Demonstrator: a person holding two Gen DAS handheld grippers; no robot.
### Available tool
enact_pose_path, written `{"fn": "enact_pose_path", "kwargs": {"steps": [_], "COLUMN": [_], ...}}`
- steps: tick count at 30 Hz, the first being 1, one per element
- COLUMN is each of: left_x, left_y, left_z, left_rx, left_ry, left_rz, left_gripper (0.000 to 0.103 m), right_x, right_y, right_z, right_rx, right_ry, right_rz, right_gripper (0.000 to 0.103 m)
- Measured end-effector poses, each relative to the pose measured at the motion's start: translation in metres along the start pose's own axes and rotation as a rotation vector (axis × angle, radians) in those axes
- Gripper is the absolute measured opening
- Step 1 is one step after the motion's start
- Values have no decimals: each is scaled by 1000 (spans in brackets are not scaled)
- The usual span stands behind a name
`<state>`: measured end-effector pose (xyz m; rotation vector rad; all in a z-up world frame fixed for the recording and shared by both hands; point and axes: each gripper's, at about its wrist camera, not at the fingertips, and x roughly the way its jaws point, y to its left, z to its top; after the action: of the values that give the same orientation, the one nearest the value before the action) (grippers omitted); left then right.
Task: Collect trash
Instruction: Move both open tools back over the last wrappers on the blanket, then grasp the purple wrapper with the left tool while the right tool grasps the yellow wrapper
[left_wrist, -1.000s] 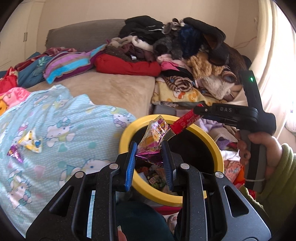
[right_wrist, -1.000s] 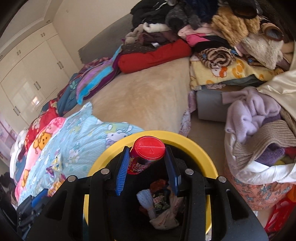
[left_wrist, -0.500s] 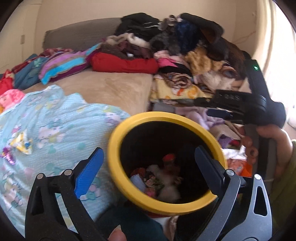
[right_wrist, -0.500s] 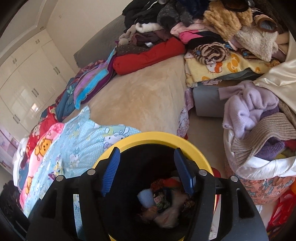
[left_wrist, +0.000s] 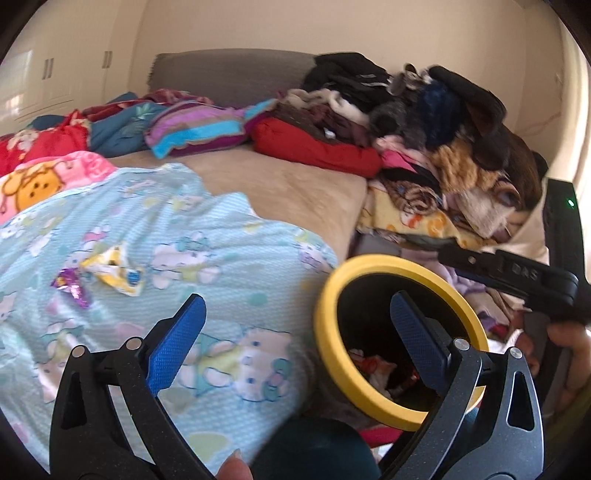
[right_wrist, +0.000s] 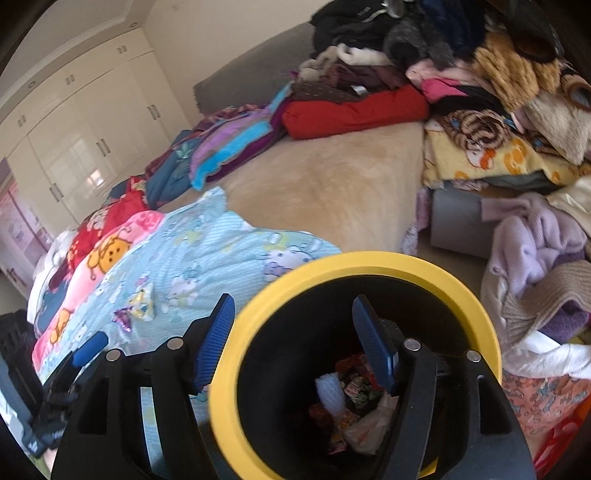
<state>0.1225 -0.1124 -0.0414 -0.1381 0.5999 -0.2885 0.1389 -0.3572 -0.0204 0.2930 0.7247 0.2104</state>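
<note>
While both your claws have just been opening — left claw (left_wrist: 295, 332) wide, right claw (right_wrist: 293, 336) partly, both empty — wrappers (left_wrist: 110, 266) lie on the bed (left_wrist: 288, 188) beside the bin (right_wrist: 369, 262).

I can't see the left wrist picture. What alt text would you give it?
An open, empty left gripper with blue pads hovers between a pale blue cartoon blanket and a yellow-rimmed black bin holding trash. Two crumpled wrappers lie on the blanket; piled clothes fill the far side, and the right gripper shows at the right edge.
</note>
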Motion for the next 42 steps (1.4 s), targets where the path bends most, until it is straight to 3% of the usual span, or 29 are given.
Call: {"fn": "enact_pose_path", "kwargs": {"steps": [10, 21, 29, 36, 42], "left_x": [-19, -39, -51, -54, -42], "left_y": [56, 126, 184, 224, 242], "left_z": [7, 5, -2, -5, -9], "left_rx": [-97, -215, -316, -400, -436], "left_ry": [-43, -72, -73, -59, -23], "left_rz": [95, 213, 279, 290, 245], "left_gripper": [92, 92, 92, 92, 92], "right_x": [6, 50, 98, 142, 178], "right_y": [47, 116, 173, 212, 230], "right_z": [-3, -13, -33, -45, -47], "right_rx": [-59, -127, -250, -359, -381], "right_ry": [-28, 30, 92, 146, 178], "right_rz": [78, 147, 159, 142, 141], "right_gripper": [69, 71, 75, 78, 78]}}
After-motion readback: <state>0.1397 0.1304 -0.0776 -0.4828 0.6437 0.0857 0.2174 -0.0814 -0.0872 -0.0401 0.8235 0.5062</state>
